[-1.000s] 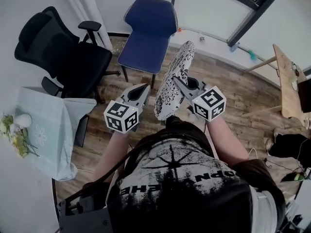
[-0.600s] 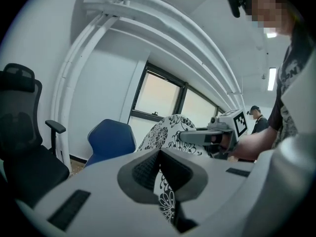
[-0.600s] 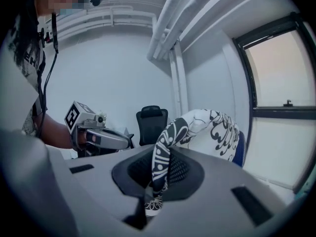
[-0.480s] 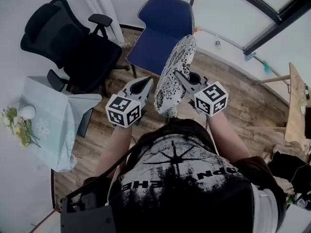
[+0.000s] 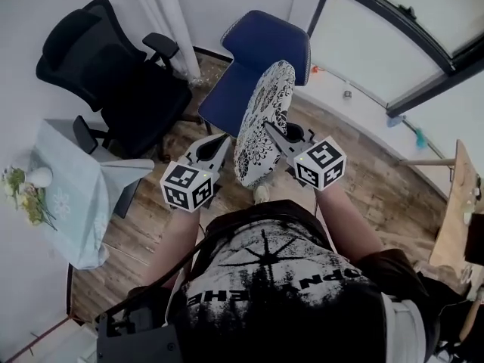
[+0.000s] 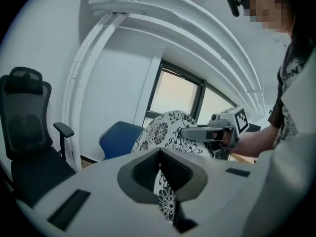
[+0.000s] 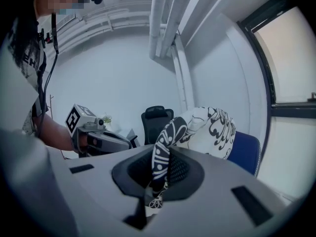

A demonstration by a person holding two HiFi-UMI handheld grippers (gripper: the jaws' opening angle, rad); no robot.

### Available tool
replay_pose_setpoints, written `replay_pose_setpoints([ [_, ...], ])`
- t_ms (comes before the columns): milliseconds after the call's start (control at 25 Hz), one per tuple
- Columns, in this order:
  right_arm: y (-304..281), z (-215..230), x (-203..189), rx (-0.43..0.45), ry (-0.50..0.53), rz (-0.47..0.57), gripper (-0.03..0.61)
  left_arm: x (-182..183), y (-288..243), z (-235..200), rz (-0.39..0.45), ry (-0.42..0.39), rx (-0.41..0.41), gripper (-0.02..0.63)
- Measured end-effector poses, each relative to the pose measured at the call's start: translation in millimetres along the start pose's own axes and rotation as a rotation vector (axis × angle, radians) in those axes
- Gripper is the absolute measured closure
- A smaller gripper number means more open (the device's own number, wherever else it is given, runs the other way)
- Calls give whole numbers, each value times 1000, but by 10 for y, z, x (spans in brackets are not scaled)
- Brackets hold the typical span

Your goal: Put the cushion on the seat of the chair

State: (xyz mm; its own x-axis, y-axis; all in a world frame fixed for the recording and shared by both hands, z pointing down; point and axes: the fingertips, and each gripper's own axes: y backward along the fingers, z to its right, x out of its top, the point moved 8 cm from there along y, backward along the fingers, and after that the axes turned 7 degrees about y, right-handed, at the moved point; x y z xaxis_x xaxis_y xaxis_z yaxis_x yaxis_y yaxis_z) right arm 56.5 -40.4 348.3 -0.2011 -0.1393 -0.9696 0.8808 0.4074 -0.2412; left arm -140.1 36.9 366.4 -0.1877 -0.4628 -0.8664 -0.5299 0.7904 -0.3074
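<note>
Left tongs (image 5: 223,141): closed on the near lower edge of the cushion; in the left gripper view (image 6: 159,157) the printed fabric runs through the narrow gap between the jaws.
Right tongs (image 5: 269,128): closed tight on the other edge of the cushion; in the right gripper view (image 7: 160,154) a fold of the fabric is pinched between the pads.
Cushion (image 5: 261,123): white with black flower print, held in the air on its edge between both tongs, in front of the person. It is not yet on the seat; in the head view its far end overlaps the front of the blue chair.
Blue chair (image 5: 261,48): stands just behind the cushion, against the white wall, and nothing lies on its seat (image 5: 227,100).
Black office chair (image 5: 113,74): left of the blue chair, with armrests and a headrest.
Surface (image 5: 72,210): a small table at the left, covered with a pale green cloth; some flowers (image 5: 26,203) and a white rounded object (image 5: 38,176) lie at its left edge.
Floor (image 5: 370,180): wooden boards.
Room: white walls, a window with a dark frame (image 5: 393,29) at the right, a wooden desk (image 5: 454,225) at the far right edge.
</note>
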Motion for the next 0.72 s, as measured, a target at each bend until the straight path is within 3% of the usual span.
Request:
replay_pose_setpoints([
  [480,-241,689,-107,73,-33,-4,552,152,-545,-98,4,11,75,598],
  [720,-397,822,-154,93,-41,-21,553,203,-597,-232,-4,-6,118,598],
])
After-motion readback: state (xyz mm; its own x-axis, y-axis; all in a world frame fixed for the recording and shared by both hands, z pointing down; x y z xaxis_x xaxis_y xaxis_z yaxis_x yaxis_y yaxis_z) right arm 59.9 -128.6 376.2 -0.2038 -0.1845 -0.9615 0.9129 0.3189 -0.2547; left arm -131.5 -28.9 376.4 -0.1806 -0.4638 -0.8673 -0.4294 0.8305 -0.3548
